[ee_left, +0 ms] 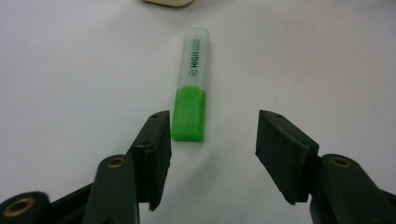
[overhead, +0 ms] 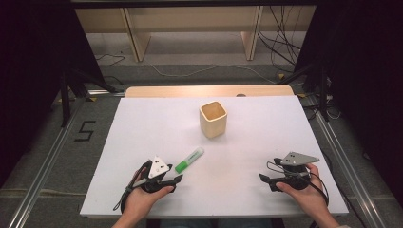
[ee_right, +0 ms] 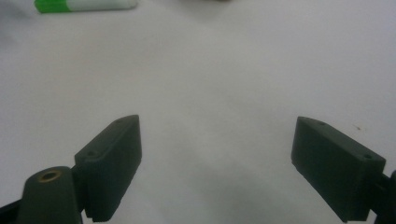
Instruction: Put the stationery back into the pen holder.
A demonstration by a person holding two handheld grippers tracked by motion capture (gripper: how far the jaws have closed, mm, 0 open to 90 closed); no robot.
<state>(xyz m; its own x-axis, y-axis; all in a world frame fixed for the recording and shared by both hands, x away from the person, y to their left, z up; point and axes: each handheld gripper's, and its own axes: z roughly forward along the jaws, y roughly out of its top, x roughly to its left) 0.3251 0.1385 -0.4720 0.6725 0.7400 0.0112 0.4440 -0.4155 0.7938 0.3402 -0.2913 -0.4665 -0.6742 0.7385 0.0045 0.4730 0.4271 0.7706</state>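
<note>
Left gripper [ee_left: 212, 126] jaws parted, highlighter [ee_left: 191, 86] (green end nearest) lying just ahead, ungrasped; right gripper [ee_right: 217, 154] jaws released above bare worktop [overhead: 142, 123].

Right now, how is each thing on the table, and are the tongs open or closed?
Highlighter: lying flat on the white table, cap on, not held.
Wooden cup: standing upright, open at the top, apart from the highlighter.
Left tongs: open, the highlighter's green end just ahead of them, untouched.
Right tongs: open wide, nothing between them.
</note>
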